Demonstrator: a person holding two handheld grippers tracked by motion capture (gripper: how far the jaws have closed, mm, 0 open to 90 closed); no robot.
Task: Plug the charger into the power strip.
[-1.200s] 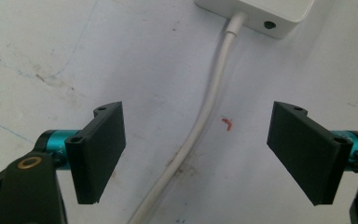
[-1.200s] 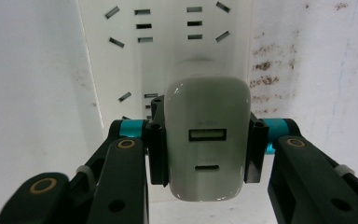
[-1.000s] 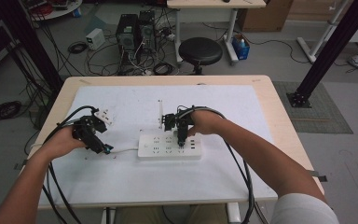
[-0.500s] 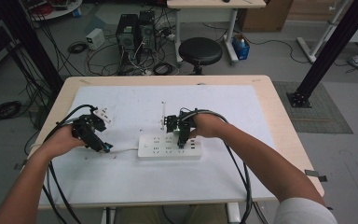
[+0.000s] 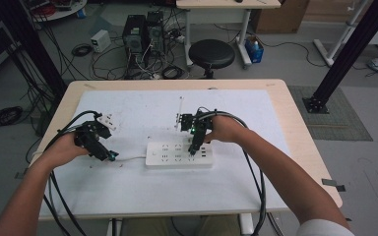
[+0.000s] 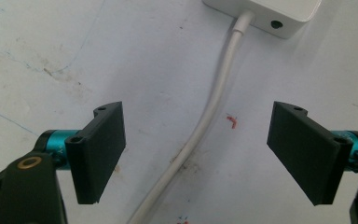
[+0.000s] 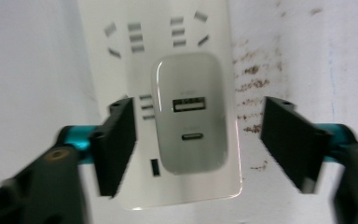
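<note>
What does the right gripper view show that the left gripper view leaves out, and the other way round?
Right gripper view: a white charger with two ports, plugged into the power strip, between the right gripper's jaws, which have just been opening and stand clear of it. Left gripper view: the strip's white cord running between the open left gripper's jaws, and a small red mark. Both: part of the strip on the stained white mat.
</note>
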